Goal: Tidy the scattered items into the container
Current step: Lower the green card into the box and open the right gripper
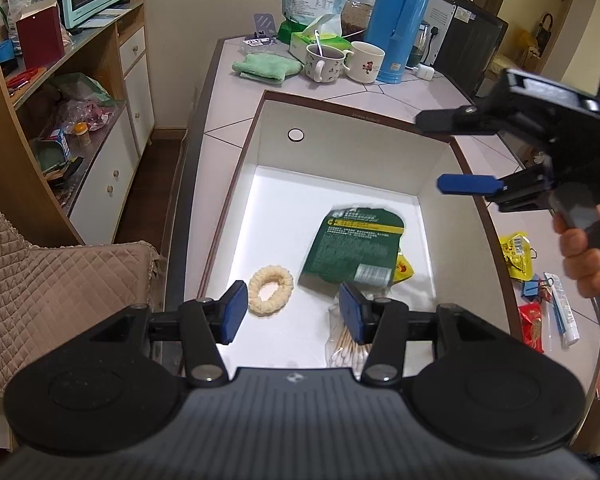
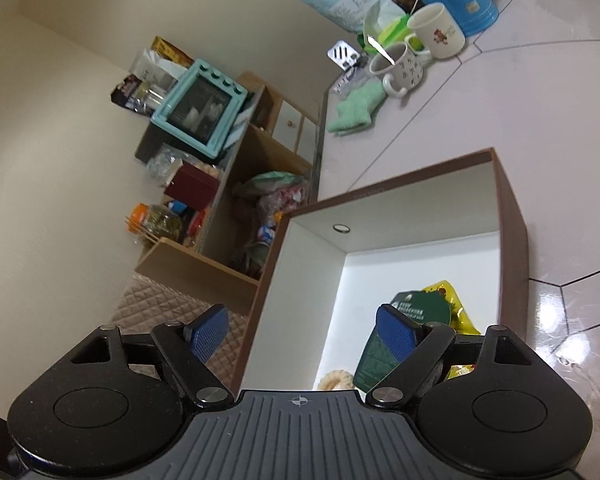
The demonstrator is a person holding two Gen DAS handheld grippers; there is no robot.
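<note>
A white box with brown rim (image 1: 256, 148) sits on the table. Inside lie a green packet (image 1: 348, 246), blurred, a yellow packet (image 1: 404, 270) partly under it, a cream scrunchie (image 1: 271, 289) and a bag of cotton swabs (image 1: 346, 340). My left gripper (image 1: 292, 312) is open and empty above the box's near end. My right gripper (image 1: 440, 152) is open and empty above the box's right wall. In the right wrist view my right gripper (image 2: 300, 338) hangs open over the box (image 2: 512, 232), with the green packet (image 2: 416, 312) and the yellow packet (image 2: 452, 300) below.
On the table right of the box lie a yellow packet (image 1: 516, 250), a blue binder clip (image 1: 534, 290), a white tube (image 1: 562, 312) and a red packet (image 1: 534, 322). Mugs (image 1: 324, 62), a green cloth (image 1: 266, 66) and a blue thermos (image 1: 400, 20) stand behind the box.
</note>
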